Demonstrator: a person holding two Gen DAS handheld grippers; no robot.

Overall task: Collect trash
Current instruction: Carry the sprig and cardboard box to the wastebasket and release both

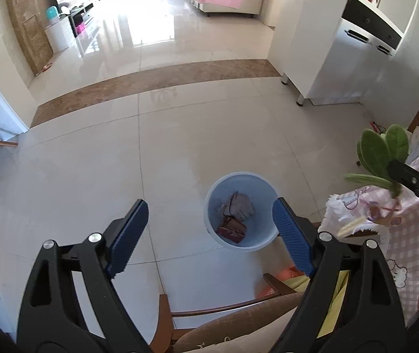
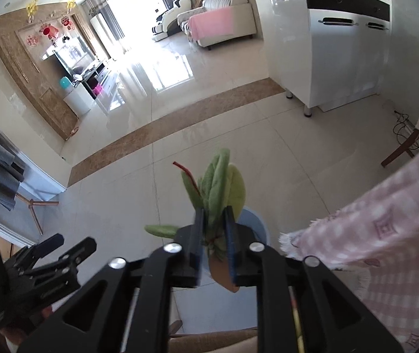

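**Leafy scrap held short of the bin, table side**

The right gripper [image 2: 213, 245] was seen clamped on a bunch of green leaves [image 2: 219, 188], the stalks pinched between the pads and the blades standing out beyond the tips, long axis roughly along the fingers. The blue bin [image 1: 240, 211] stood on the tiled floor [image 1: 180, 147], below and ahead of that gripper; in the right wrist view only its rim showed behind the jaws. In the left wrist view the leaves hung over the checked tablecloth [image 1: 415, 235] edge, to the right of the bin and not yet above its mouth. The left gripper [image 1: 209, 232] was held wide apart and empty, over the bin. Crumpled paper [image 1: 237, 207] and a red wrapper [image 1: 233, 229] lay inside. Judged: the right hand carries the load; a short shift toward the bin mouth is needed before release.
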